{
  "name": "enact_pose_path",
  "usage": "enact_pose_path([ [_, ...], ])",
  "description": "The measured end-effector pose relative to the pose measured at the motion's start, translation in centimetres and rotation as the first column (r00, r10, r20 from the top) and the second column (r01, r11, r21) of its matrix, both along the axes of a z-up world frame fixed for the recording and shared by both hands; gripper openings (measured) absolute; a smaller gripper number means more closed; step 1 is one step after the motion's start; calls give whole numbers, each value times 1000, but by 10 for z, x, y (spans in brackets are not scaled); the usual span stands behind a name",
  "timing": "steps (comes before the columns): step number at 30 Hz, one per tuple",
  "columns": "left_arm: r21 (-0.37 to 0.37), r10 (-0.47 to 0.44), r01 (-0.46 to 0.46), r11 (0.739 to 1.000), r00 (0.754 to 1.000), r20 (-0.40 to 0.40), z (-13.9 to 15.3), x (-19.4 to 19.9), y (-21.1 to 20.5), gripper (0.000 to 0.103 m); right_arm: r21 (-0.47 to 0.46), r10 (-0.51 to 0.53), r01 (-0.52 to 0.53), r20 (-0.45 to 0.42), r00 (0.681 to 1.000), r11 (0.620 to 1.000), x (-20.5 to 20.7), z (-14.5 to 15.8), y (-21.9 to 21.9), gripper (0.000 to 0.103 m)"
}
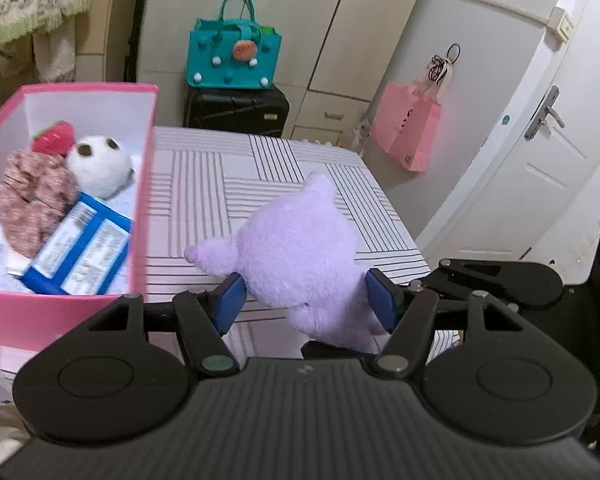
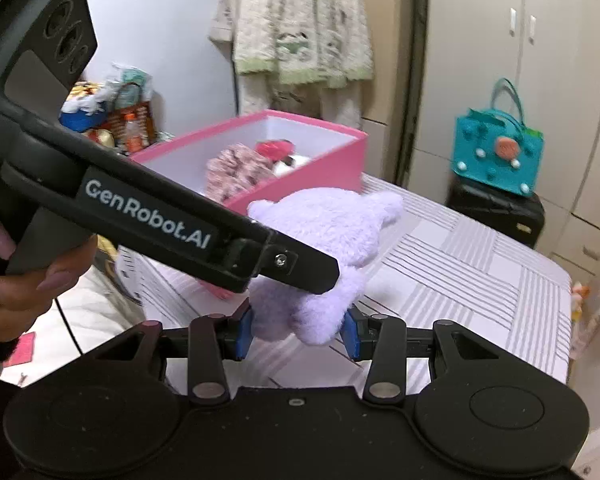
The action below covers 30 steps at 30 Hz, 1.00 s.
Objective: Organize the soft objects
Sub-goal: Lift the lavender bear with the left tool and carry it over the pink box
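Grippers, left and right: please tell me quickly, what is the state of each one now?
Left gripper: closed on the purple plush toy.
Right gripper: closed on the same purple plush toy, lower part.

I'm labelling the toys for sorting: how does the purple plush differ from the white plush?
The purple plush is lilac, with pointed ears, while the white plush is a round white ball with dark brown spots. The purple one is outside the pink box, gripped by both the left gripper and right gripper; the white one lies inside the box, untouched. Both look fluffy.
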<state>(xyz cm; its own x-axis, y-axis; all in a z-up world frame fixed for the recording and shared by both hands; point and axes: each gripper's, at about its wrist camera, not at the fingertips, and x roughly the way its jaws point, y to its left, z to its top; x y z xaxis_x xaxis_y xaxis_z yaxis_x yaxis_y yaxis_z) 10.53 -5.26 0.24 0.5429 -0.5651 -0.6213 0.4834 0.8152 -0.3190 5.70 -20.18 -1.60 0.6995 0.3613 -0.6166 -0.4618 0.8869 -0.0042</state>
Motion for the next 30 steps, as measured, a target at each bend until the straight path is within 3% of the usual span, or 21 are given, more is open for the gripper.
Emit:
enact_pose_path([
  [9, 4, 64, -64, 998, 995, 72, 26, -5, 51, 64, 14, 112, -113, 43, 993, 994, 7, 24, 39, 48],
  [15, 3, 120, -121, 993, 986, 119, 41, 11, 84, 65, 31, 165, -168, 74, 983, 985, 29, 38, 69, 48],
  [22, -33, 189, -187, 982, 980, 61, 27, 60, 118, 65, 54, 163, -166, 66, 984, 985, 72, 30, 106, 48],
  [30, -65, 180, -180, 981, 984, -12, 23, 130, 126, 64, 40, 101, -103, 48, 994, 994, 123, 28, 122, 48],
])
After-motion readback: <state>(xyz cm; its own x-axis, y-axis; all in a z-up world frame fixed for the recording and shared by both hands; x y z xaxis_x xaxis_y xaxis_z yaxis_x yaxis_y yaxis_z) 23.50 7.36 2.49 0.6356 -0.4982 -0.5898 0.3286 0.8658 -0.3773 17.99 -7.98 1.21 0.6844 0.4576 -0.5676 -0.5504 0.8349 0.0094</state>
